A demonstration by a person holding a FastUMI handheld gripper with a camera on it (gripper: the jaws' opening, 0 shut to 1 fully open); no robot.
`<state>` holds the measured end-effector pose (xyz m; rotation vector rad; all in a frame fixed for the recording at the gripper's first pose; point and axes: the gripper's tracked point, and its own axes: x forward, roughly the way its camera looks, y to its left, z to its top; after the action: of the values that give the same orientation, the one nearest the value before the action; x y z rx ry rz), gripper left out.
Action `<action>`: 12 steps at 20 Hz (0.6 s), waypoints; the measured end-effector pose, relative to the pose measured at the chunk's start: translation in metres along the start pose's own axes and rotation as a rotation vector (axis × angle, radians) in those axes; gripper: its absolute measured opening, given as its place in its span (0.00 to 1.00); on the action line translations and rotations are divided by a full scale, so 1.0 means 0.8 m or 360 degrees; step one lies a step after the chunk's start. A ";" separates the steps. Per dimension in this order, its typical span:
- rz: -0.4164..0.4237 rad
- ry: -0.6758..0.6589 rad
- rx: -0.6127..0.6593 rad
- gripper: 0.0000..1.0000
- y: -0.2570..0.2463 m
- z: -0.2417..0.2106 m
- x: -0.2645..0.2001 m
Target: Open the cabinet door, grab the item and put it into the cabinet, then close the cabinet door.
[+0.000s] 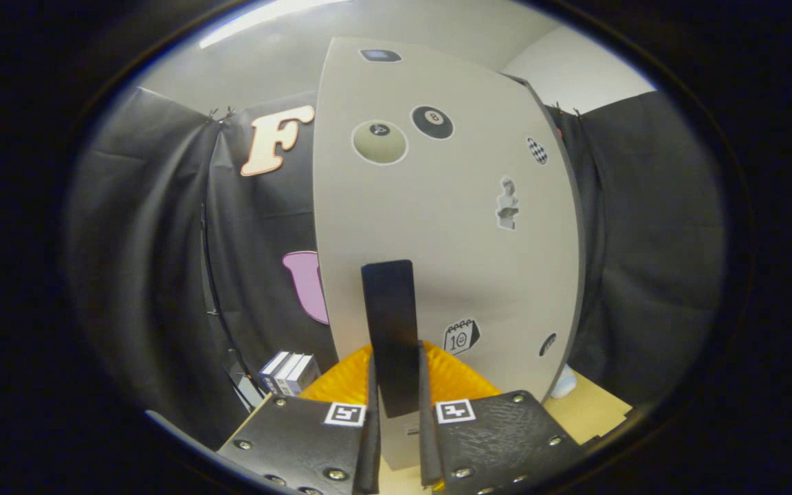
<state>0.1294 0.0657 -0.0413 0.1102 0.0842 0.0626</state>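
Note:
A tall pale grey cabinet door (437,227) with several stickers fills the space just ahead of me. Its dark upright handle (390,323) stands between my two fingers. My gripper (396,392) is shut on the handle, one finger pressing on each side of it. The door is swung a little out from the cabinet, its right edge (575,227) standing free against the dark cloth wall. The inside of the cabinet is hidden behind the door.
Some small grey-and-white boxes (289,372) stand on the wooden tabletop (588,412) to the left of the door. A small white object (564,382) sits low behind the door's right edge. Dark cloth walls close in both sides.

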 end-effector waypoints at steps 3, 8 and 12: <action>-0.0014 0.0006 0.0001 0.23 -0.021 0.002 -0.031; -0.0059 0.0017 0.0009 0.23 -0.061 0.007 -0.083; -0.0113 0.0033 -0.0003 0.23 -0.098 0.012 -0.117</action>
<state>0.0413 -0.0191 -0.0333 0.1045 0.1084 -0.0070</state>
